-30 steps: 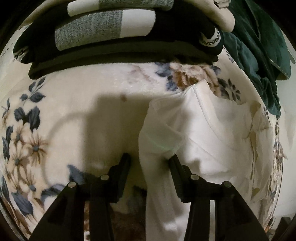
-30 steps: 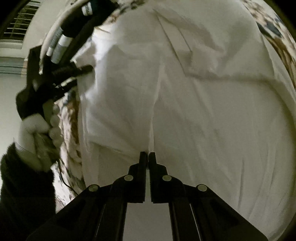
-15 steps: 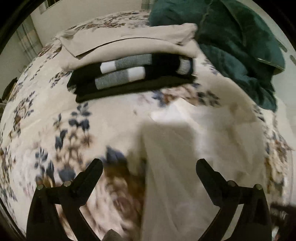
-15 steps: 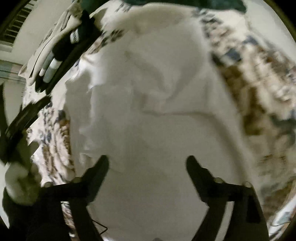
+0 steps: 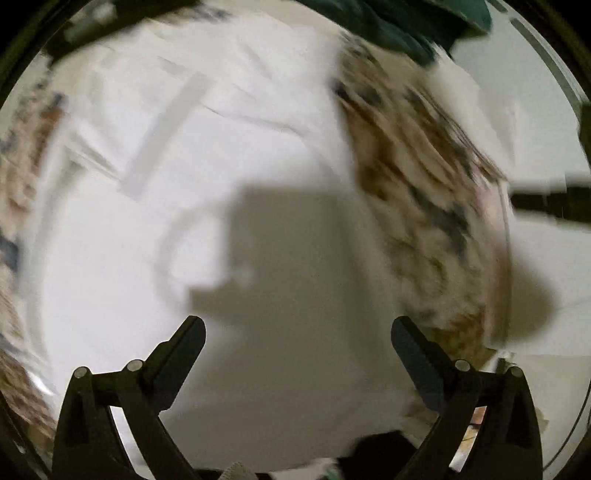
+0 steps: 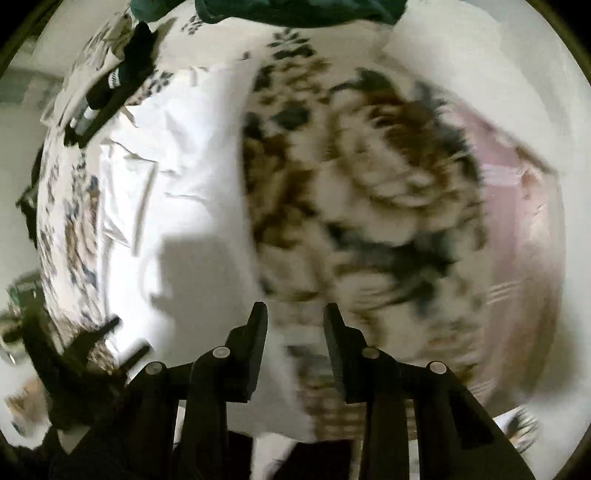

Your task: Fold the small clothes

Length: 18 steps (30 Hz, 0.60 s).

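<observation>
A white garment [image 5: 155, 206] lies spread on the floral blanket [image 5: 424, 177], blurred by motion in the left wrist view. My left gripper [image 5: 297, 332] is open wide and empty above the garment's near part. In the right wrist view the white garment [image 6: 184, 192] lies left of centre. My right gripper [image 6: 294, 317] is partly open and empty, over the garment's right edge and the floral blanket [image 6: 369, 177]. The left gripper [image 6: 92, 339] shows at the lower left of the right wrist view.
A dark green cloth [image 5: 391, 18] lies at the far edge of the bed, also in the right wrist view [image 6: 280, 11]. A stack of folded black, grey and beige clothes [image 6: 110, 85] sits far left. A pink striped cloth [image 6: 517, 229] lies at the right.
Both grippers let go of the white garment and opened, then swung right across the bed. The right gripper has since narrowed to partly open. The views are blurred by motion.
</observation>
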Tool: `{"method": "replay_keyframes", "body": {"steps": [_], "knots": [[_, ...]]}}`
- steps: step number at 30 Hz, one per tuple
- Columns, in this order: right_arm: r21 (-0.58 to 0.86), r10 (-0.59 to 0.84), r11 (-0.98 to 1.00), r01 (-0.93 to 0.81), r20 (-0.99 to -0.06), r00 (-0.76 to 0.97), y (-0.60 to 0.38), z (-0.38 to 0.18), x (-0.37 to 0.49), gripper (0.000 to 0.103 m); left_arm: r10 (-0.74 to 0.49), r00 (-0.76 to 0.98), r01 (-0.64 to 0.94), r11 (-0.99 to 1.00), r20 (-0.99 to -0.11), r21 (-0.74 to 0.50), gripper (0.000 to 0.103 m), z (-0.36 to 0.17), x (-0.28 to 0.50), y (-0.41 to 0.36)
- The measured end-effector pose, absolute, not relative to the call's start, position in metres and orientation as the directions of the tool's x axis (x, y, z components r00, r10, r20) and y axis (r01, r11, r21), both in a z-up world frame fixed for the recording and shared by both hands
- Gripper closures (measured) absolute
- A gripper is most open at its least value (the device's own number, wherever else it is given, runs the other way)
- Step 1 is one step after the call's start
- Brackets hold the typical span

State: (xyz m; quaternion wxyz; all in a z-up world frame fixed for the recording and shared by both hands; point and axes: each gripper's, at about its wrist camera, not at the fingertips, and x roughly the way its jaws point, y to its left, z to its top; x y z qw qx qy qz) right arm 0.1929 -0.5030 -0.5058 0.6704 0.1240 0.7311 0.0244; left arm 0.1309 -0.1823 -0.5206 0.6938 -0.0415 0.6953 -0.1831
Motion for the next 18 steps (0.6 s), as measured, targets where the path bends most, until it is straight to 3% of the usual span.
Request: {"method": "replay_keyframes", "body": {"steps": [2, 5, 8, 10, 12, 18], "knots": [[0.209, 0.22, 0.97, 0.127, -0.972, -0.08, -0.535, -0.508, 0.206, 0.066, -0.361, -0.114, 0.164, 0.912, -0.925, -0.376, 0.0, -0.537, 0.114, -0.216], [0.275, 0.287, 0.953, 0.13, -0.955, -0.08, -0.562, -0.52, 0.233, 0.049, -0.396, -0.158, 0.105, 0.904, -0.905, -0.414, 0.0, -0.559, 0.087, -0.253], [0.37, 0.377, 0.922, 0.114, -0.925, -0.047, -0.567, -0.536, 0.271, 0.049, -0.383, -0.158, 0.105, 0.91, -0.91, -0.401, 0.008, -0.579, 0.067, -0.279], [0.421, 0.426, 0.899, 0.119, -0.904, -0.022, -0.56, -0.548, 0.296, 0.049, -0.332, -0.149, 0.15, 0.923, -0.932, -0.353, 0.073, -0.591, 0.055, -0.292], [0.485, 0.491, 0.863, 0.138, -0.871, -0.005, -0.544, -0.569, 0.326, 0.048, -0.283, -0.092, 0.172, 0.94, -0.955, -0.295, 0.097, -0.592, 0.05, -0.29], [0.564, 0.576, 0.801, 0.199, -0.817, -0.006, -0.488, -0.64, 0.407, 0.048, -0.317, -0.027, 0.116, 0.941, -0.948, -0.318, 0.102, -0.581, 0.049, -0.254]]}}
